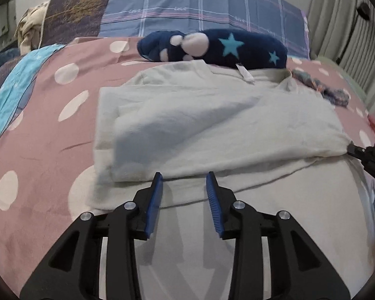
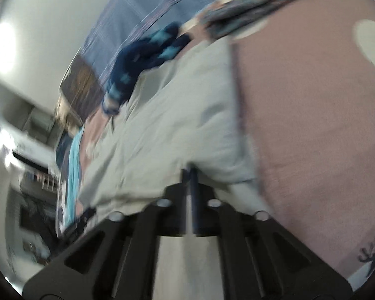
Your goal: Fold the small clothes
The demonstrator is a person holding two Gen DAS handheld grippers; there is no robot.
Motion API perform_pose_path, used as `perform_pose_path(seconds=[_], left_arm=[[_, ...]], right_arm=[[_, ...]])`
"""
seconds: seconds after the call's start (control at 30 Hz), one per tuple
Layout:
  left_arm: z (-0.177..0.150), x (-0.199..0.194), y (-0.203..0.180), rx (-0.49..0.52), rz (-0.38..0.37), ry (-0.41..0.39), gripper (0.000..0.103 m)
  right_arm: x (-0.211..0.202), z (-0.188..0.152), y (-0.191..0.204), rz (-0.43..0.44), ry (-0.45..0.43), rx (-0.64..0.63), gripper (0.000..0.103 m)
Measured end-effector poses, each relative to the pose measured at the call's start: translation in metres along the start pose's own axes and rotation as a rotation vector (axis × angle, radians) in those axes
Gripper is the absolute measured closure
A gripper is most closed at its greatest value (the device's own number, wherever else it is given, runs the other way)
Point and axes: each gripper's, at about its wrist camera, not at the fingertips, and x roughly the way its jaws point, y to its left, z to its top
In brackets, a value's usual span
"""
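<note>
shirt [image 1: 212, 130] lies half folded on the dotted bedspread [image 1: 50, 130]. my right gripper [image 2: 190, 175] pinches its side edge to carry that over; my left gripper [image 1: 184, 182] hovers spread at the fold, empty.

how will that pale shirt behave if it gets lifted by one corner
The pale shirt probably hangs limp: its folded layer sags in soft creases. It looks light, since the right tool tents its edge by a pinch. Likely grippy, not slippery, on the bedspread.
</note>
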Motion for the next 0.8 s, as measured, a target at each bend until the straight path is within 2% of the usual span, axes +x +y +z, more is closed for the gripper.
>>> perform_pose_path(seconds=[0.1,0.23,0.33,0.47,0.57,0.63,0.67,0.7,0.73,0.8], left_arm=[[-0.001,-0.007,0.012,-0.031,0.008,-0.012,0.058],[0.0,-0.011,0.033,-0.114,-0.008,-0.02,0.058],[0.006,-0.01,0.042,-0.17,-0.052,-0.025,0.058],[0.027,0.003,0.037,-0.157,-0.059,-0.007,0.058],[0.04,0.023,0.028,-0.119,-0.043,0.029,0.058],[0.046,0.041,0.025,-0.105,0.007,0.061,0.062],[0.048,0.045,0.025,-0.102,0.027,0.06,0.072],[0.05,0.046,0.025,-0.1,0.052,0.052,0.092],[0.053,0.044,0.026,-0.112,0.066,0.04,0.102],[0.056,0.029,0.031,-0.154,0.033,-0.005,0.102]], right_arm=[[-0.012,0.007,-0.006,-0.058,-0.01,-0.04,0.103],[-0.001,0.003,-0.01,-0.071,0.082,-0.082,0.102],[0.002,-0.006,-0.004,-0.078,0.08,-0.152,0.092],[0.005,-0.008,0.0,-0.076,0.072,-0.163,0.082],[0.005,-0.009,-0.003,-0.082,0.067,-0.168,0.082],[0.005,-0.011,-0.003,-0.082,0.06,-0.174,0.082],[0.006,-0.011,-0.003,-0.082,0.056,-0.178,0.082],[0.006,-0.012,-0.003,-0.082,0.052,-0.183,0.082],[0.007,-0.012,-0.003,-0.083,0.05,-0.189,0.082],[0.004,-0.013,-0.003,-0.078,0.042,-0.192,0.082]])
